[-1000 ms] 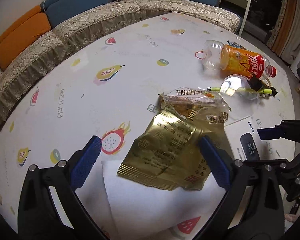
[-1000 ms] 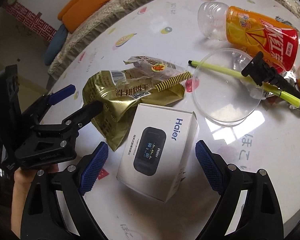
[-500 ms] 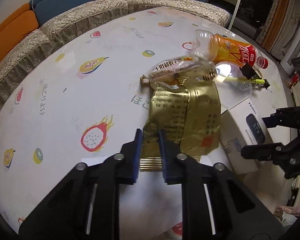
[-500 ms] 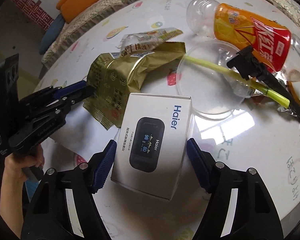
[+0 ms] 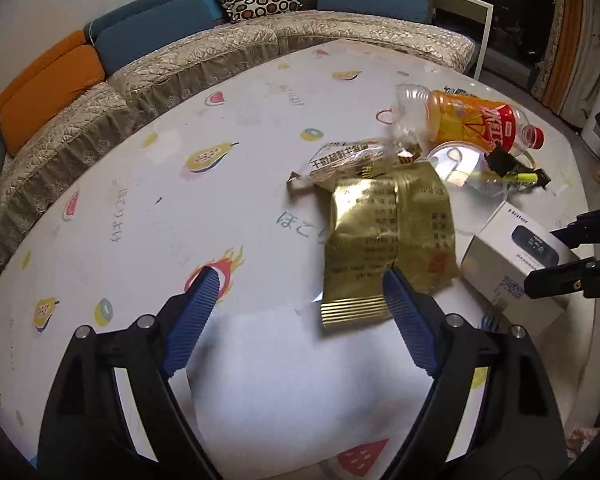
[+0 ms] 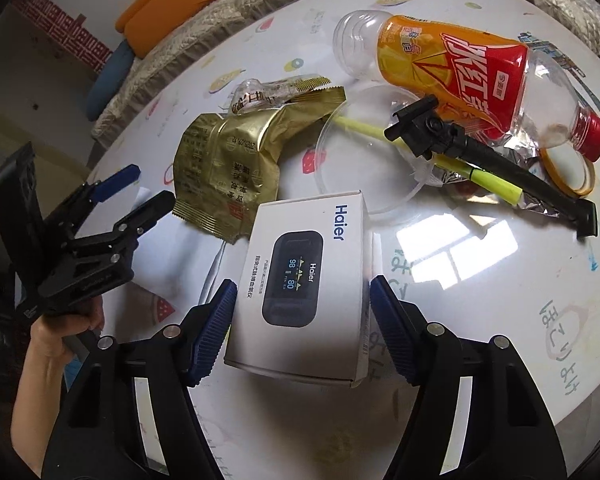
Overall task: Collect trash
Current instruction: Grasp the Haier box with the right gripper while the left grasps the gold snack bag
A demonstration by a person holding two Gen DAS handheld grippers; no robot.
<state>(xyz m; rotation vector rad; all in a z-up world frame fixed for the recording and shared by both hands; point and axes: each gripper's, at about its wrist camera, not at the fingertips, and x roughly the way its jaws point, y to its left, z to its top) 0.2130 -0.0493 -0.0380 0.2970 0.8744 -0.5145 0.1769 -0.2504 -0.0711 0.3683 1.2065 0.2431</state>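
- Left gripper (image 5: 300, 312) has its jaws opening right now, already spread wide, blue pads well apart. The bottom crimped edge of the gold snack bag (image 5: 388, 240) sits just inside its right-hand pad, but nothing is pinched, the bag just lies flat on the surface (image 5: 160, 208).
- Right gripper (image 6: 302, 320) has its jaws closing in around the white Haier box (image 6: 304, 280). The box is right between the pads; there's a thin gap on both sides, so not squeezed as far as I can tell.
- The box lies flat, label side up, with the gold bag touching its upper-left corner in the right wrist view.
- A clear crinkly wrapper (image 5: 348, 158) pokes out from the far end of the gold bag.
- Further back: an orange drink bottle (image 6: 452, 68) on its side with a red cap, looks empty at the clear end.
- In front of the bottle is a clear plastic lid (image 6: 364, 160), with a yellow-green marker (image 6: 488, 176) and a black clip-like tool (image 6: 480, 152) lying across it.
- A ring of yellowish tape (image 6: 568, 172) sits beside the bottle cap, plus a bit of crumpled foil under the marker.
- A white sheet of paper (image 5: 300, 392) is under the left gripper.
- Sofa (image 5: 220, 52) with blue and orange cushions curves behind the surface.
- You can see the person's hand (image 6: 68, 324) holding the left gripper in the right wrist view.
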